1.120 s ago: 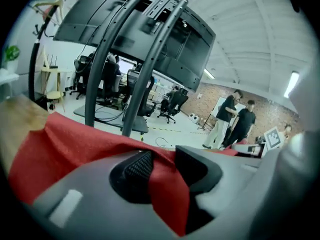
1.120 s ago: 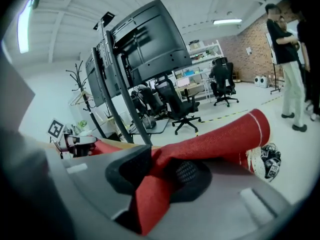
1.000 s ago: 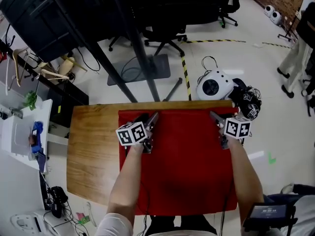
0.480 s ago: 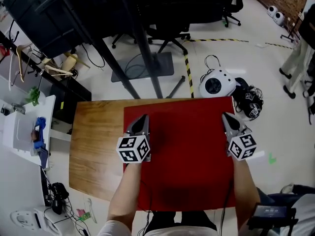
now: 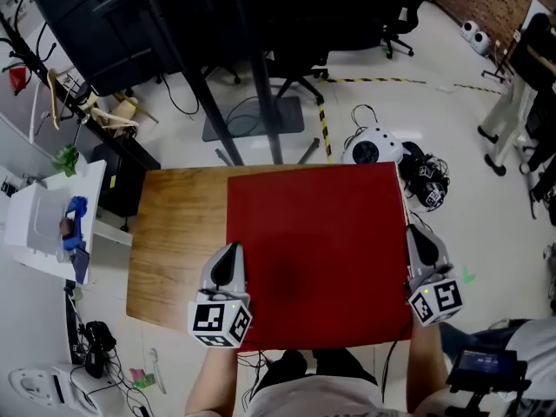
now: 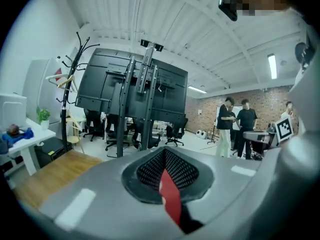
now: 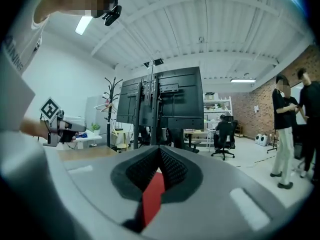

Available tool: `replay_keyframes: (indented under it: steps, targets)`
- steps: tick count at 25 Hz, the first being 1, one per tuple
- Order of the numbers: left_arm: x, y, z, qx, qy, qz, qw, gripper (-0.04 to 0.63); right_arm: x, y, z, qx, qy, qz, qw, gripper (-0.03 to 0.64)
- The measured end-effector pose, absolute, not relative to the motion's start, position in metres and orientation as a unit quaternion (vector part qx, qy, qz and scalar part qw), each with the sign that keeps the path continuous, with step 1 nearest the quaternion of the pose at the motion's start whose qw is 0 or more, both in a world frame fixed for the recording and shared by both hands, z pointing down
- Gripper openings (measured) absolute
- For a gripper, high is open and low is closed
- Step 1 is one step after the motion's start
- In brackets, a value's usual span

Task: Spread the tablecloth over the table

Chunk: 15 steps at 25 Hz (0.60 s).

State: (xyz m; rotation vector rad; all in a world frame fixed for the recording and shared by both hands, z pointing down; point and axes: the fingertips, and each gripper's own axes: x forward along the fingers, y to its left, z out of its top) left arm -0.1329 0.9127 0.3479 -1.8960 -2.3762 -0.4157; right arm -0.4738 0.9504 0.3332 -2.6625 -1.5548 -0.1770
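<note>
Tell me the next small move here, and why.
Probably draw the cloth toward the person's left. The left gripper and right gripper are each shut on the near edge of the red tablecloth, and a wide strip of the wooden table lies bare on that side.

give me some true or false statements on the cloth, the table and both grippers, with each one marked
1. The left gripper has its jaws shut on the red tablecloth. True.
2. The right gripper holds nothing. False: red cloth is pinched between its jaws too.
3. The tablecloth covers the whole table. False: a strip of bare wood shows along the table's left side.
4. A white round device sits beyond the table's far edge. True.
</note>
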Motion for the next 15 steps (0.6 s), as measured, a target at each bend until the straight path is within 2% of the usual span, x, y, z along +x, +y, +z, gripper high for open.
replay_keyframes:
  steps: [7, 15]
  targets:
    - [-0.131, 0.860, 0.299, -0.608, -0.785, -0.120, 0.018, 0.008, -0.449, 0.889, 0.306, -0.860, -0.506, -0.056, 0.040, 0.006]
    - [-0.124, 0.826, 0.263, -0.608, -0.786, -0.110, 0.006, 0.008, -0.433, 0.855, 0.265, -0.864, -0.500, -0.050, 0.023, 0.006]
